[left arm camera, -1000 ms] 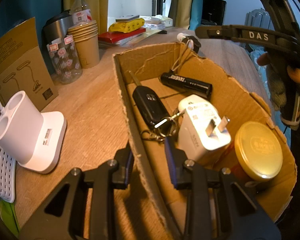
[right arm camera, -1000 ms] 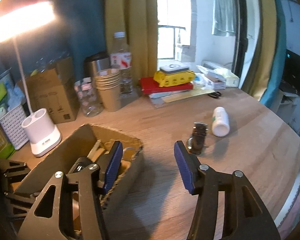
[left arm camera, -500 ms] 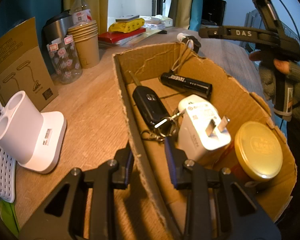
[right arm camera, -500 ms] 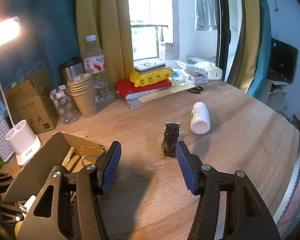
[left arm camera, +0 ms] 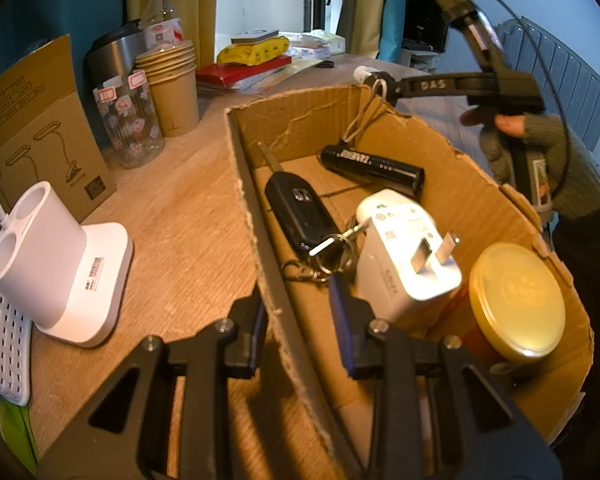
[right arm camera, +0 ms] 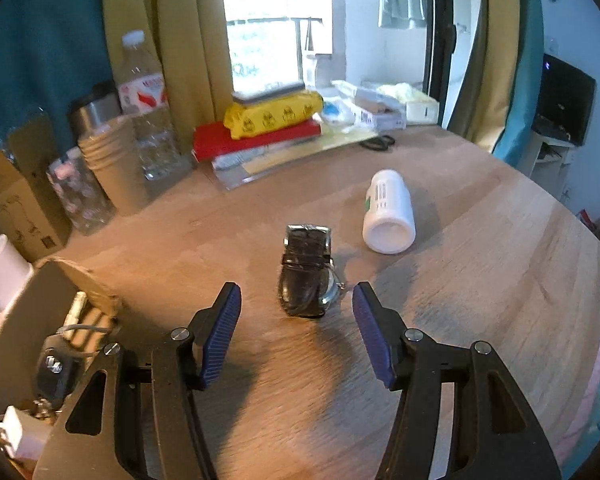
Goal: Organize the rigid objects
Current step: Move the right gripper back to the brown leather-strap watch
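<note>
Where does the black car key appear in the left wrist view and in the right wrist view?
Left wrist: the black car key lies in the middle of the picture, inside the cardboard box, beside the white charger.
Right wrist: only part of it shows at the lower left edge, in the box.
Shared landmark: the stack of paper cups.

We see a wooden table (right arm camera: 480,280) with a curved right edge. Behind its far edge hang mustard curtains (right arm camera: 188,52) beside a bright window (right arm camera: 276,24). The wall (right arm camera: 40,40) at left is teal. A white radiator (left arm camera: 560,68) stands beyond the table.
</note>
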### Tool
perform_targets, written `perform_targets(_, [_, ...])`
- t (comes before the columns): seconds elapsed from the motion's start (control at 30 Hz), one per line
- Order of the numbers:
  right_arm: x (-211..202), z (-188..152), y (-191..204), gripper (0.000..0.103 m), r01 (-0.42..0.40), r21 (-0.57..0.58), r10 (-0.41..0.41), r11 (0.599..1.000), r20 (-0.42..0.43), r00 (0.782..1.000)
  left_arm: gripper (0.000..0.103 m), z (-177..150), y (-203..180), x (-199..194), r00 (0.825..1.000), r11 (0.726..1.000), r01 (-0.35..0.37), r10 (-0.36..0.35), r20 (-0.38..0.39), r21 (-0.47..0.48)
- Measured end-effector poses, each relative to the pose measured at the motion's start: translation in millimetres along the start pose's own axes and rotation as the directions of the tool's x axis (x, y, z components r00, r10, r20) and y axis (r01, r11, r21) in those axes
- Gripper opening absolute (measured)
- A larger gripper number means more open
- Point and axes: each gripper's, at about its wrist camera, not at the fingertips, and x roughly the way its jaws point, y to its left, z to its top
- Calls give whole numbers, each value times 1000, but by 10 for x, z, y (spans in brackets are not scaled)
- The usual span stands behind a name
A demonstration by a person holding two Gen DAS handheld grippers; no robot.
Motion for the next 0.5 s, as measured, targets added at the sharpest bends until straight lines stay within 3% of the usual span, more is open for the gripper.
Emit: perform_targets(0.5, [433,82,9,61,60,-84,-67,995,-93,993,31,0,-1,0,1000,1000,1,-1,4,1])
